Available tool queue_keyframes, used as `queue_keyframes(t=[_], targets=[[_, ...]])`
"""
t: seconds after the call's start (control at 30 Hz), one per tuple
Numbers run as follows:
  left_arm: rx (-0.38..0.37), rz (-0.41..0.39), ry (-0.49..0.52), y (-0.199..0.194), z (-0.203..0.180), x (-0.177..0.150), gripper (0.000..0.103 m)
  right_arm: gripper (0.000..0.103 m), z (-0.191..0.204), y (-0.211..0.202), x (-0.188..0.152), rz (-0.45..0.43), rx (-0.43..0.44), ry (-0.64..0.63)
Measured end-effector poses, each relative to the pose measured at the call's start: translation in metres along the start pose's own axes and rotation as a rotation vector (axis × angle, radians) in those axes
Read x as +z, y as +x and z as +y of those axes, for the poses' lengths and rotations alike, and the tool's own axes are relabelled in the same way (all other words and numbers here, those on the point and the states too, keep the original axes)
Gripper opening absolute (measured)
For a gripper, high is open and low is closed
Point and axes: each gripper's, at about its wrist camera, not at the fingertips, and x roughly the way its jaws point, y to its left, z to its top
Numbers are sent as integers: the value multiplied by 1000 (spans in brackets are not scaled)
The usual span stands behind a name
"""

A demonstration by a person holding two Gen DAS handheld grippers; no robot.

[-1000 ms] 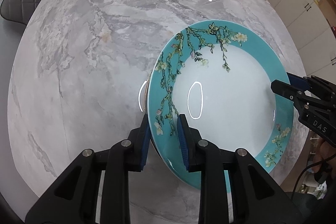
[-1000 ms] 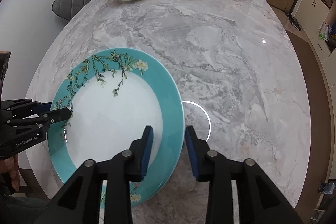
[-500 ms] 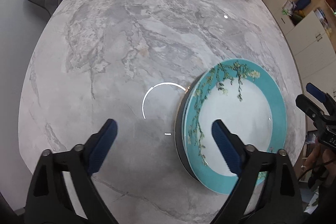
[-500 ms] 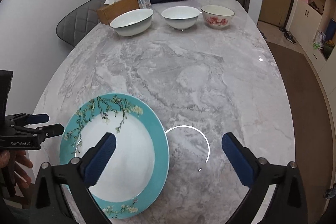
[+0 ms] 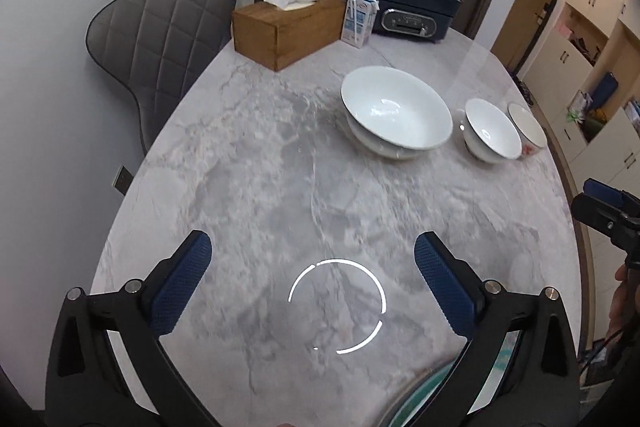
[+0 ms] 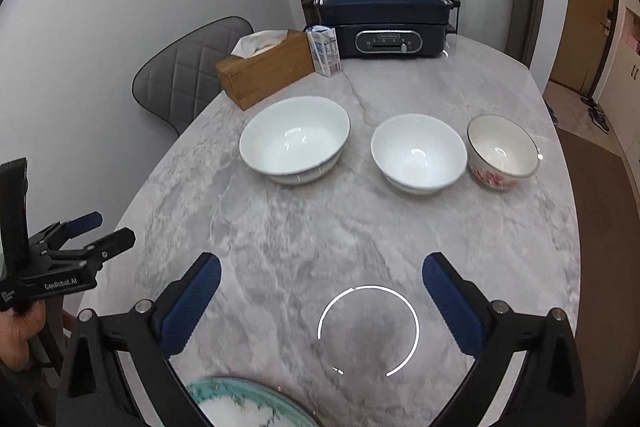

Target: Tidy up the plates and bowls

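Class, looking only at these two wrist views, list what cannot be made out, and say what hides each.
- Teal plate: both views, mostly cut off by the bottom edge and gripper arms.
- Floral bowl: left view, pattern hidden behind the small white bowl.
- Cooker dial markings: too small.
- Tabletop veining: blurred.

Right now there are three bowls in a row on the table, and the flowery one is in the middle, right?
Not quite. The flowery bowl sits at the right end of the row, not the middle; the right wrist view shows it. The small white bowl is in the middle, the big white bowl on the left.
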Motion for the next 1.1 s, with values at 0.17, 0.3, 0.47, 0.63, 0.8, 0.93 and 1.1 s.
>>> queue_keyframes(t=[0.17,0.3,0.47,0.63,0.8,0.93,1.1], targets=[[45,13,24,44,-4,66,103,102,-7,51,64,16,35,53],[60,80,43,95,-8,107,103,90,-10,96,90,73,67,116],[13,148,-14,152,-3,127,101,80,-16,137,92,153,86,198],[22,164,3,185,-11,129,101,75,-23,170,90,218,85,255],[18,175,37,207,-21,133,95,75,-31,202,90,278,88,336],[7,235,51,225,-26,129,60,61,-29,214,91,286,87,332],[-24,242,77,232,-39,126,28,46,-26,220,91,294,70,311]])
